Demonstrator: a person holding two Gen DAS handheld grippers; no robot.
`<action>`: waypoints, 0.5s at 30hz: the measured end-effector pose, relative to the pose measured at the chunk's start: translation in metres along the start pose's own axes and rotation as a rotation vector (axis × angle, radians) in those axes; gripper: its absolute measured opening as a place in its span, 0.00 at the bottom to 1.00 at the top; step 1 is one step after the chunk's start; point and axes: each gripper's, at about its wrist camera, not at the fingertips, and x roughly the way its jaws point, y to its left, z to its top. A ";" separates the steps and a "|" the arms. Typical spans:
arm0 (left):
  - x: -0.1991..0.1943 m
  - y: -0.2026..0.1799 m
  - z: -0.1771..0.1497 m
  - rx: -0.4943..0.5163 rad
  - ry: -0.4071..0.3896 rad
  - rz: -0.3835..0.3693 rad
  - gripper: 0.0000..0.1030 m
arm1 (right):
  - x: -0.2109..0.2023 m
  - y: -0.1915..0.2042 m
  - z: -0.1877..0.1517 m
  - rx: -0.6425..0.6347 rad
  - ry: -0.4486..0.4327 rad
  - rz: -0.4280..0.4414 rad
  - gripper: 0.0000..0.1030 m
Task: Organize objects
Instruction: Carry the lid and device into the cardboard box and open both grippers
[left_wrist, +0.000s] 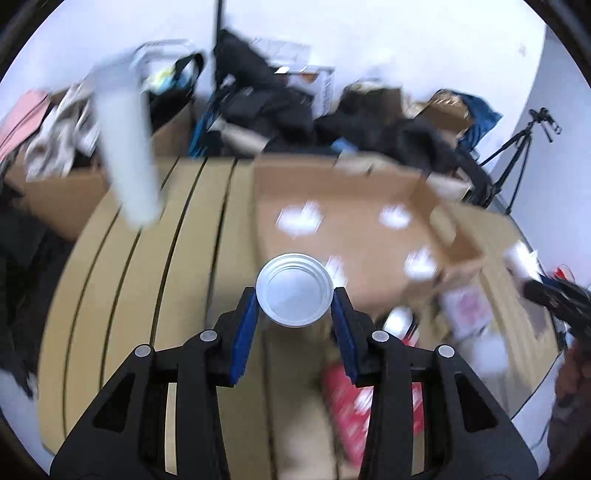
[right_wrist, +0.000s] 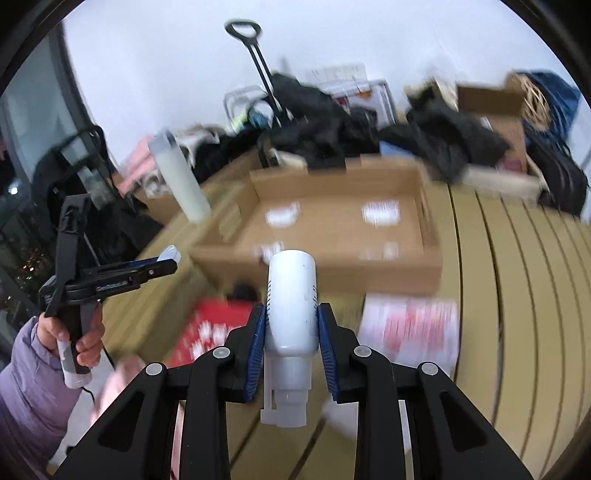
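My left gripper (left_wrist: 294, 295) is shut on a silver metal can (left_wrist: 294, 290), its round end facing the camera, held above the slatted wooden table (left_wrist: 147, 280). My right gripper (right_wrist: 291, 314) is shut on a white plastic bottle (right_wrist: 291, 295), its cap end pointing back toward the camera. A shallow open cardboard box (right_wrist: 332, 221) with white labels on its floor lies ahead in both views (left_wrist: 351, 229). The left gripper also shows in the right wrist view (right_wrist: 168, 258), held at the left by a hand in a purple sleeve.
A tall white cylinder (left_wrist: 125, 155) stands at the table's left (right_wrist: 181, 181). Red-and-white packets (right_wrist: 410, 328) and a red pack (right_wrist: 210, 328) lie before the box. Bags, boxes and dark clothes pile up behind (left_wrist: 280, 107). A tripod (left_wrist: 517, 147) stands at right.
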 end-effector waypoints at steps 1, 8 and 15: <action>0.009 -0.006 0.022 0.012 -0.001 0.000 0.35 | 0.005 -0.006 0.018 -0.013 -0.010 -0.015 0.29; 0.130 -0.014 0.096 0.020 0.141 0.212 0.36 | 0.143 -0.077 0.114 0.025 0.199 -0.264 0.29; 0.169 -0.013 0.089 0.095 0.167 0.289 0.48 | 0.215 -0.098 0.106 0.003 0.345 -0.428 0.30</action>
